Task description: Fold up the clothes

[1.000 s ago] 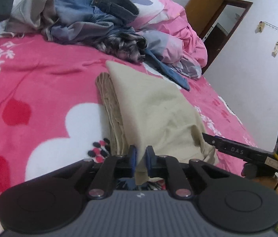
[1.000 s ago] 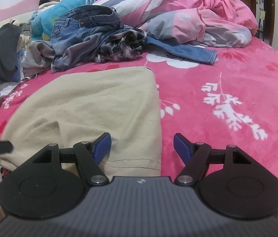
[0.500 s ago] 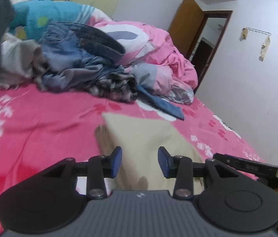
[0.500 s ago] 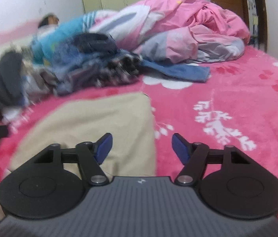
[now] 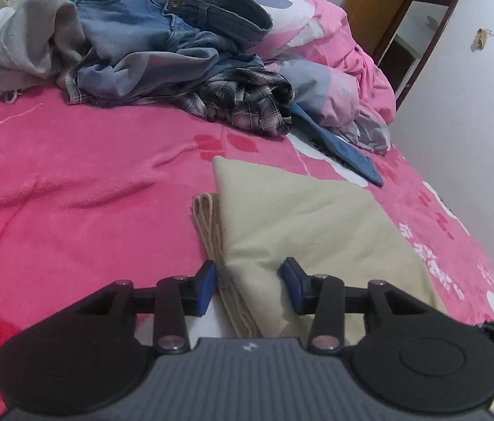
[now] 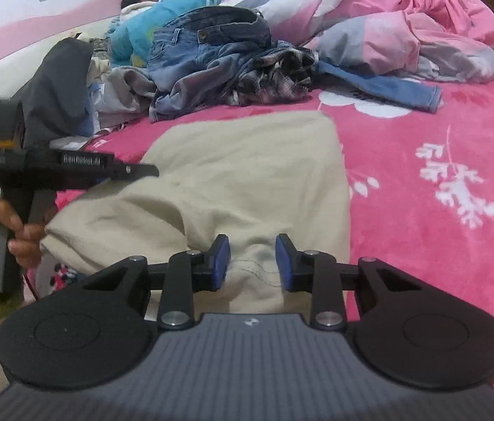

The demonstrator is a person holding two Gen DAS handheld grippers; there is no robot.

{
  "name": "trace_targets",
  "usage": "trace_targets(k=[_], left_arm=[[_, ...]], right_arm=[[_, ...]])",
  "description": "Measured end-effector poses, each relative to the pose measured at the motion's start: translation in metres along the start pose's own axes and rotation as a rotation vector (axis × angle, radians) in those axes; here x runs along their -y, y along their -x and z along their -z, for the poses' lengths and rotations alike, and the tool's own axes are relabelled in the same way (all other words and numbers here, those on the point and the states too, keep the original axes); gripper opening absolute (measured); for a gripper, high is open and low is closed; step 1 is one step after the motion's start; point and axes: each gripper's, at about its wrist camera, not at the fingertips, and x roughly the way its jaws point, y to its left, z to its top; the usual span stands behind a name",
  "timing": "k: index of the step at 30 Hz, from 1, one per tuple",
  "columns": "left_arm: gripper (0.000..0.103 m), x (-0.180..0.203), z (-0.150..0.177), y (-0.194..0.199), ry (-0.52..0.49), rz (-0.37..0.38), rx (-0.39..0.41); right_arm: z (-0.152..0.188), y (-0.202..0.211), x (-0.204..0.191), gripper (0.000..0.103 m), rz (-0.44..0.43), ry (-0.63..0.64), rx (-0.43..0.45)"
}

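Left wrist: folded beige garment (image 5: 317, 224) between parted fingers (image 5: 206, 282).

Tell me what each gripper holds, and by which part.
Nothing. The left gripper and the right gripper are both open, jaws astride the near edge of the beige garment.

Left claw (image 5: 249, 283) and right claw (image 6: 252, 259) agape

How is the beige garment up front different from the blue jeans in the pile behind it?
The beige garment lies folded flat with straight edges near both grippers; the blue jeans sit crumpled on the heap of unfolded clothes. The beige garment is plain and pale; the jeans are dark denim showing a waistband button. The beige garment lies alone; the jeans overlap a plaid shirt. Both rest on the pink blanket.
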Motion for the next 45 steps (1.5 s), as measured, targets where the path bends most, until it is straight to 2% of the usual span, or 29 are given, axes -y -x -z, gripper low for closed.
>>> trace_targets(k=[4, 7, 10, 12, 14, 17, 19, 21, 23, 27, 28, 31, 35, 37, 41, 44, 45], left_arm=[[0.042, 0.001, -0.003, 0.012, -0.006, 0.012, 0.038], [0.041, 0.011, -0.004, 0.034, -0.051, 0.010, 0.119], [0.041, 0.029, -0.001, 0.054, -0.129, 0.083, 0.166], [0.044, 0.041, 0.007, 0.055, -0.179, 0.120, 0.139], [0.043, 0.049, 0.020, 0.046, -0.227, 0.111, 0.083], [0.043, 0.051, 0.037, 0.036, -0.258, 0.057, 0.066], [0.043, 0.050, 0.039, 0.036, -0.259, 0.062, 0.079], [0.043, 0.047, 0.038, 0.037, -0.258, 0.073, 0.081], [0.043, 0.045, 0.039, 0.037, -0.262, 0.082, 0.083], [0.043, 0.048, 0.044, 0.039, -0.280, 0.078, 0.100], [0.043, 0.049, 0.045, 0.040, -0.281, 0.075, 0.103], [0.043, 0.048, 0.045, 0.040, -0.281, 0.076, 0.107], [0.043, 0.047, 0.045, 0.040, -0.287, 0.085, 0.107], [0.043, 0.046, 0.045, 0.039, -0.287, 0.090, 0.110], [0.044, 0.043, 0.046, 0.038, -0.287, 0.102, 0.110], [0.044, 0.041, 0.045, 0.038, -0.285, 0.111, 0.111], [0.044, 0.041, 0.045, 0.038, -0.286, 0.112, 0.111]], right_arm=[[-0.017, 0.012, -0.012, 0.027, 0.014, 0.075, 0.042], [-0.028, 0.019, -0.007, 0.027, 0.019, 0.066, 0.077], [-0.037, 0.014, 0.001, 0.027, 0.052, 0.058, 0.083], [-0.041, 0.006, 0.006, 0.027, 0.043, 0.023, 0.081], [-0.041, -0.007, 0.004, 0.027, 0.000, 0.011, 0.060], [-0.021, -0.039, -0.009, 0.026, -0.028, 0.065, -0.078], [-0.010, -0.043, -0.022, 0.027, 0.018, 0.145, -0.055], [-0.021, -0.040, -0.024, 0.026, 0.020, 0.155, -0.068], [-0.035, -0.032, -0.018, 0.026, 0.026, 0.144, -0.025], [-0.064, -0.039, 0.005, 0.026, 0.098, 0.111, 0.035], [-0.070, -0.044, 0.013, 0.026, 0.109, 0.096, 0.041], [-0.088, -0.069, 0.048, 0.027, 0.068, -0.038, 0.024], [-0.102, -0.108, 0.114, 0.031, -0.091, -0.436, -0.070], [-0.100, -0.121, 0.134, 0.033, -0.161, -0.563, -0.117], [-0.110, -0.136, 0.143, 0.033, -0.221, -0.597, -0.160], [-0.121, -0.146, 0.139, 0.032, -0.251, -0.582, -0.143], [-0.123, -0.146, 0.144, 0.030, -0.288, -0.610, -0.113]])
